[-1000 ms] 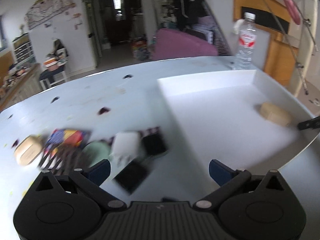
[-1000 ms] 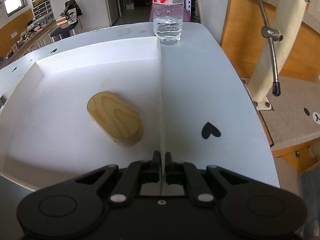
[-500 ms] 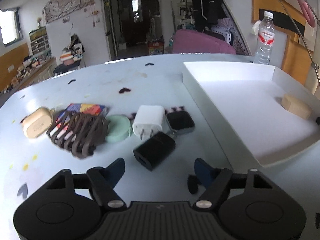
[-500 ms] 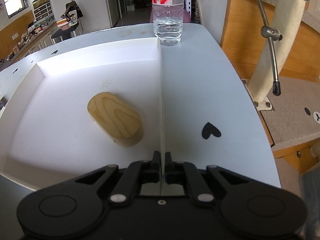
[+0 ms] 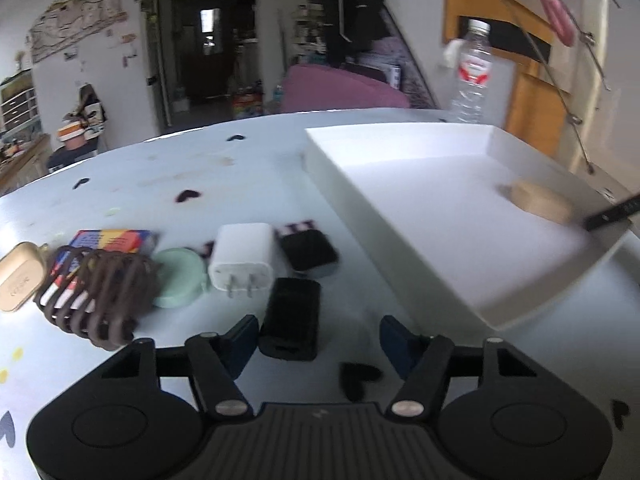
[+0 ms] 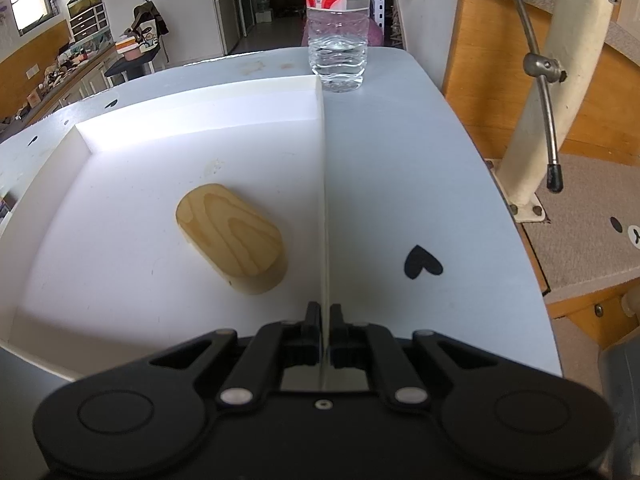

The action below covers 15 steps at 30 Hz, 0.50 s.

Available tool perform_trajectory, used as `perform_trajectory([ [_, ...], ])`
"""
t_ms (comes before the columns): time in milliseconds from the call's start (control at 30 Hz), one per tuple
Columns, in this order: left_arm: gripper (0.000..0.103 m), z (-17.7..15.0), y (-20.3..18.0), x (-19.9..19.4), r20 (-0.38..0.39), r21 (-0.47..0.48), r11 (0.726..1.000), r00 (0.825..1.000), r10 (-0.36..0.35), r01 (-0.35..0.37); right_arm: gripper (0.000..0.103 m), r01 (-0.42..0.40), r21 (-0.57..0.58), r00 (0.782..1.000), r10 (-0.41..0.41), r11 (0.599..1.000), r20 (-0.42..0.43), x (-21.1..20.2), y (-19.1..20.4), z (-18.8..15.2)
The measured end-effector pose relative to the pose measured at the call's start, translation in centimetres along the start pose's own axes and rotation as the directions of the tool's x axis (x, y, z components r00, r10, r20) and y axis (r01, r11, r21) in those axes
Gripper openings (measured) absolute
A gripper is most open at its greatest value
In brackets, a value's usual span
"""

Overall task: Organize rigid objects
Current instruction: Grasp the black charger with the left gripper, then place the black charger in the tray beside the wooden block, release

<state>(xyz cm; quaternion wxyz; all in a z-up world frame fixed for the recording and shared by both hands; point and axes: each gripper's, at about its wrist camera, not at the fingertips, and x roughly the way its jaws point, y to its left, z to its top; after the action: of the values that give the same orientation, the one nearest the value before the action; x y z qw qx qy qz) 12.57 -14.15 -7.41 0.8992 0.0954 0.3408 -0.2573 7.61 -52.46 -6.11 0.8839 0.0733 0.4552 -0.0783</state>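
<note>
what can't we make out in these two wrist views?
- Left wrist: print on the gold case, blurred, cut by the left edge.
- Left wrist: colourful box, mostly under the brown clip.
- Right wrist: water bottle cap, cut off at top.
- Right wrist: left gripper and loose items, out of frame.

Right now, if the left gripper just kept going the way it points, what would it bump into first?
Most likely the black charger block, lying between the closing left gripper fingers, nearer the left one. The white plug adapter lies beyond.

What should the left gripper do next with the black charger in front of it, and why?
Probably nudge forward a little and finish closing. The left gripper has its jaws closing, with only the near end of the black charger between them and a gap on the right. The right gripper holds the white tray's wall.
</note>
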Motion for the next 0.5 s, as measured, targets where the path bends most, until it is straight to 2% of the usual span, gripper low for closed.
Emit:
perform_trajectory([
  [67,0.063,0.0,-0.2,0.2,-0.006,-0.007,1.000,1.000,0.012,-0.012,0.004,0.000,-0.001,1.000,0.000,1.000,-0.001,0.0,0.0,0.0],
  [133,0.056,0.1,0.1,0.7,-0.014,-0.029,0.999,1.000,0.025,-0.026,0.004,0.000,-0.001,1.000,0.000,1.000,0.000,0.0,0.0,0.0],
  [233,0.045,0.6,0.7,1.5,-0.019,-0.064,0.996,0.998,0.056,-0.057,0.004,0.000,0.001,1.000,0.000,1.000,0.000,0.0,0.0,0.0],
  [300,0.034,1.0,1.0,1.7,-0.020,-0.085,0.994,0.998,0.067,-0.068,0.004,0.002,-0.001,1.000,-0.002,1.000,0.000,0.0,0.0,0.0],
  [500,0.033,1.6,0.7,1.1,-0.022,-0.120,0.987,0.995,0.100,-0.102,0.004,0.005,-0.002,1.000,-0.005,1.000,0.001,0.0,0.1,0.0],
])
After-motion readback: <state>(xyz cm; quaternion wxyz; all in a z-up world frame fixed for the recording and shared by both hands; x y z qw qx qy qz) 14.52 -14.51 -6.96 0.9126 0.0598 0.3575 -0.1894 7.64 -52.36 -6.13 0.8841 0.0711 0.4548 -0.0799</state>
